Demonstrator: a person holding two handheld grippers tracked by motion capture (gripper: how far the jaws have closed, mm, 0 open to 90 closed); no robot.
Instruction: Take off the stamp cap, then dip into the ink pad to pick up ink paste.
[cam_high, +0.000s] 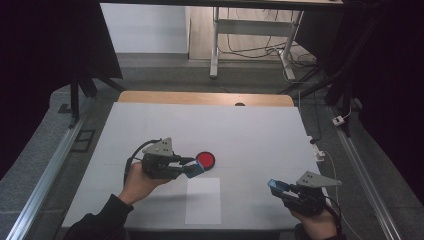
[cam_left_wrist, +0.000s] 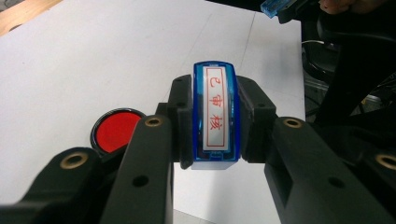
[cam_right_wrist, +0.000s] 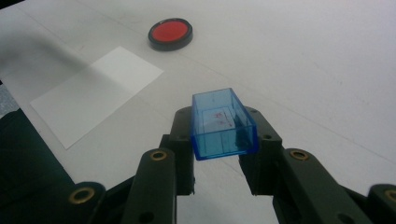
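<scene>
Between the right claw (cam_right_wrist: 217, 140), clenched, sits an empty blue cap (cam_right_wrist: 223, 123); left claw (cam_left_wrist: 215, 121) grips the stamp (cam_left_wrist: 215, 114).

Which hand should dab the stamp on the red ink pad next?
Probably the left. The left gripper is shut on the blue stamp, right next to the red ink pad. The right gripper holds just the stamp's clear blue cap, farther off near the table's edge.

This looks like a lab or recording workspace. Dark curtains (cam_high: 45, 45) flank a white-topped table (cam_high: 150, 125), metal floor rails (cam_high: 42, 175) run alongside, and loose cables (cam_high: 255, 47) lie under a desk frame (cam_high: 216, 45) behind.
</scene>
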